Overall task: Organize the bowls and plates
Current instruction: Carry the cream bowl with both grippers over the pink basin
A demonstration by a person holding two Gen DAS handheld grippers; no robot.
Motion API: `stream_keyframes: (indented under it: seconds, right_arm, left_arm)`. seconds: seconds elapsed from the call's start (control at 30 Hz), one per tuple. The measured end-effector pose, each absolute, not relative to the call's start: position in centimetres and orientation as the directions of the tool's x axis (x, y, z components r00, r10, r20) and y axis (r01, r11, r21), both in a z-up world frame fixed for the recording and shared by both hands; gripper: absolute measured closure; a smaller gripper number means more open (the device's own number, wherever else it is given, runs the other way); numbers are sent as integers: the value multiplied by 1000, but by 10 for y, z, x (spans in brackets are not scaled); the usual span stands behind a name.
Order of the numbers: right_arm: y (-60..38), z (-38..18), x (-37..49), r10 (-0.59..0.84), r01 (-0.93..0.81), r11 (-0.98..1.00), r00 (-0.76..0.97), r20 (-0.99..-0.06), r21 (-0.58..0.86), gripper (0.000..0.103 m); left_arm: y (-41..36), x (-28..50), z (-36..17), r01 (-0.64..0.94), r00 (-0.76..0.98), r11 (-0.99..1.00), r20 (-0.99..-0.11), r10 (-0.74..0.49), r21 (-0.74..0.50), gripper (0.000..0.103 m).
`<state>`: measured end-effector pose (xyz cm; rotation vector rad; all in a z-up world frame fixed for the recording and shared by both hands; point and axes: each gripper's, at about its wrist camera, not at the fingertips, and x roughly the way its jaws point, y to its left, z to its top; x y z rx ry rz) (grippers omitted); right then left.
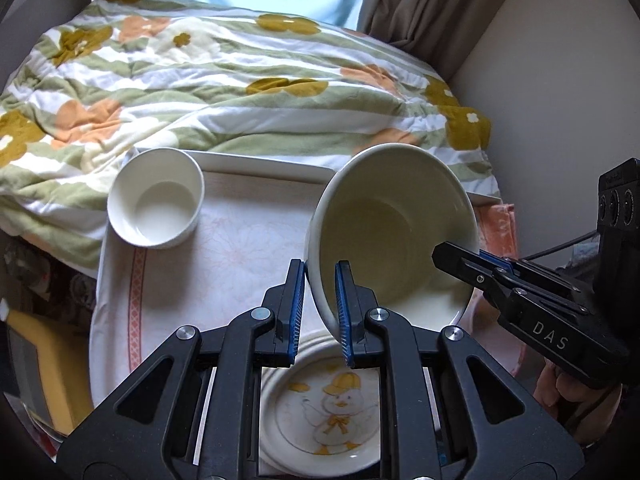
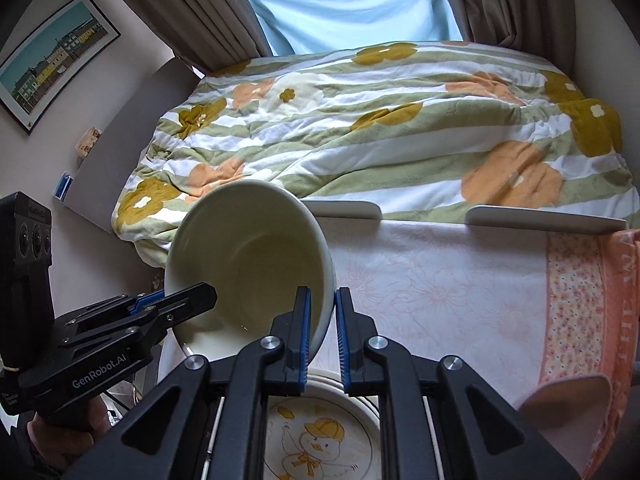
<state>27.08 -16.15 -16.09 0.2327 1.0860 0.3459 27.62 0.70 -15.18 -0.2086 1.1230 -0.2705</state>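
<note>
While tilted above the duck plate [image 1: 320, 412], big bowl [image 1: 392, 216] | left gripper [image 1: 320, 308] and right gripper [image 2: 320, 336]: jaws clenched on opposite rims | small bowl [image 1: 156, 196] on counter [image 1: 240, 248].

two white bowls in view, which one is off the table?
The larger bowl, tilted and held by its rim in both claws above the duck plate. The small bowl sits upright on the cloth, untouched.
</note>
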Motion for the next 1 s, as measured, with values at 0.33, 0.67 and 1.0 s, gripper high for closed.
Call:
stream_keyframes:
  seconds: [0.33, 0.67, 1.0]
  right_arm:
    - [-270, -134, 193, 324, -103, 943, 489, -810, 315, 92]
    - [-360, -163, 146, 268, 4, 953, 453, -850, 302, 92]
    - [-382, -225, 130, 236, 140, 940, 395, -888, 312, 92]
  left_arm:
    - [-119, 212, -135, 205, 378, 934, -856, -352, -293, 90]
    - [-218, 176, -175, 262, 276, 922, -893, -355, -286, 90]
    - [-252, 191, -238, 353, 142, 914, -953, -266, -202, 90]
